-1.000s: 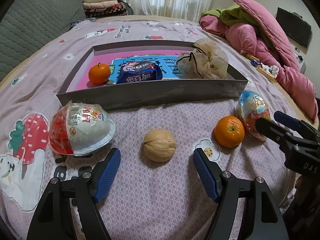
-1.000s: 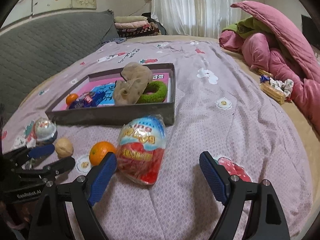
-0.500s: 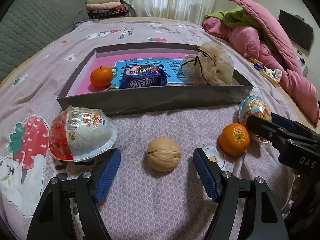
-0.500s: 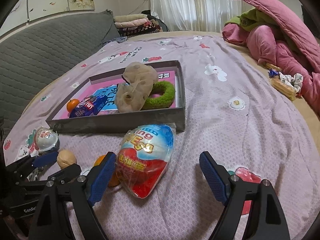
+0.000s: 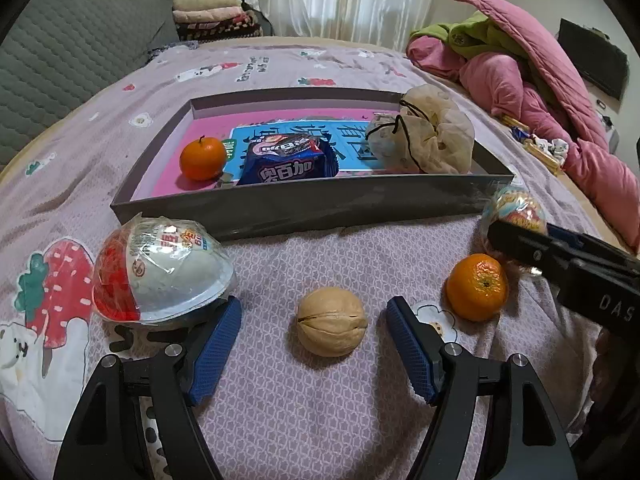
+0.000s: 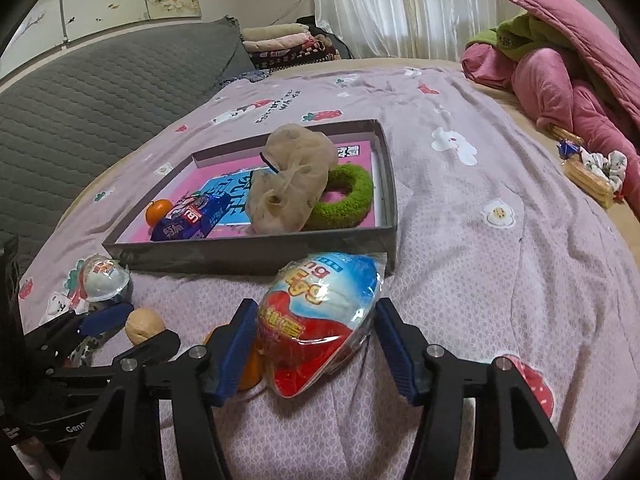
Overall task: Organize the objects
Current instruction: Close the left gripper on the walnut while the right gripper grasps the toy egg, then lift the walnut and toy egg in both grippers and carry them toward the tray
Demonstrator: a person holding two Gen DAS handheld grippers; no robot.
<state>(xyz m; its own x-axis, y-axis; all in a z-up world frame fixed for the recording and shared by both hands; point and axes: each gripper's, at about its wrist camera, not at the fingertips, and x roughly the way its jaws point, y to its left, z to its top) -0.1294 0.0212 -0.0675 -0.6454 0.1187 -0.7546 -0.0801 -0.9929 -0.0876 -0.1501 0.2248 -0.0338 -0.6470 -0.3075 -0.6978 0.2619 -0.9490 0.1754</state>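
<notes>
Right claw (image 6: 316, 350) just been closing around a red, white and blue foil-wrapped egg-shaped sweet (image 6: 320, 320) lying on the mauve patterned bed cover (image 6: 480, 280); blue pads at the wrapper's sides, firm pressing not certain. Left claw (image 5: 314, 344) standing wide, holding nothing, straddling a tan wrinkled walnut (image 5: 331, 321) without touching it. At 2 o'clock from the walnut, a small orange tangerine (image 5: 477, 287); at 10 o'clock, a second foil egg, red and white (image 5: 160, 270), near the left pad. Beyond, at 12 o'clock, a shallow grey cardboard tray with pink floor (image 5: 304, 208) carrying another tangerine (image 5: 202, 158), a blue snack packet (image 5: 288, 162), a beige mesh drawstring pouch (image 5: 424, 136) and a fuzzy green ring (image 6: 344, 196). Heaped pink quilt (image 5: 560, 92) at 2 o'clock.
</notes>
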